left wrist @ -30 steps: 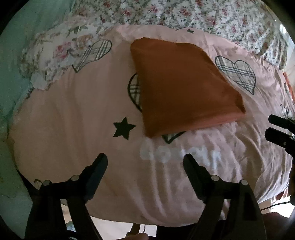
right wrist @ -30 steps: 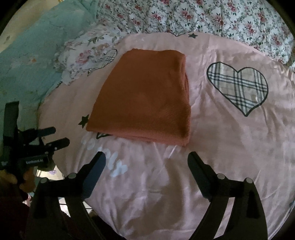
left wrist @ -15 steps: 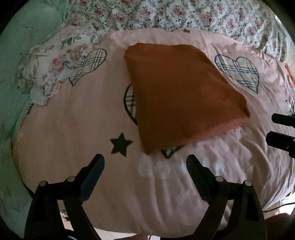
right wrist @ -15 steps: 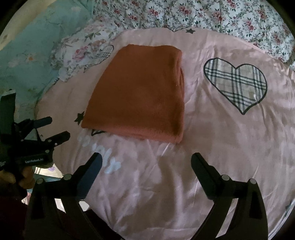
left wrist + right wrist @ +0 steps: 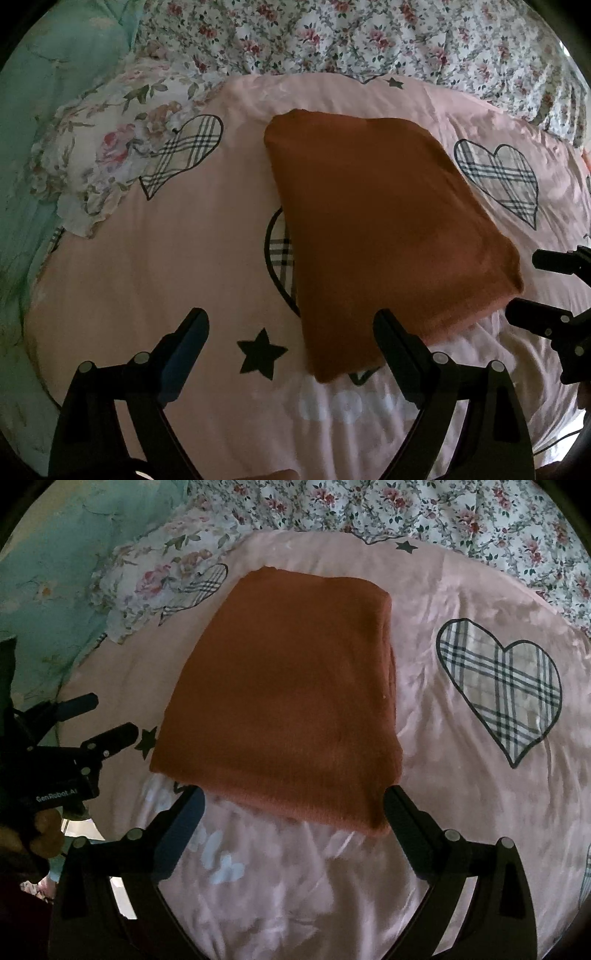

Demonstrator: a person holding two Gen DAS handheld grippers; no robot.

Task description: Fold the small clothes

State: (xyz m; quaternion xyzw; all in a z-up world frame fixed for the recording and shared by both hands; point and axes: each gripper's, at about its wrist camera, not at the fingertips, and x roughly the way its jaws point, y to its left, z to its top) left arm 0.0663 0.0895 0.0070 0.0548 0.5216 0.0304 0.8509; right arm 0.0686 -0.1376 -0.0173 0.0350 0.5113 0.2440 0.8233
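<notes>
both grippers (image 5: 290, 325) (image 5: 293, 801) now nearer folded cloth (image 5: 284, 698)

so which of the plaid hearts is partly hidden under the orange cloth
The middle plaid heart: the folded orange cloth covers its right side. The hearts to the left and right lie clear of the cloth.

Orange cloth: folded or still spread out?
Folded. The orange cloth lies as a compact rectangle on the pink cover, layered edges showing along its right side.
</notes>
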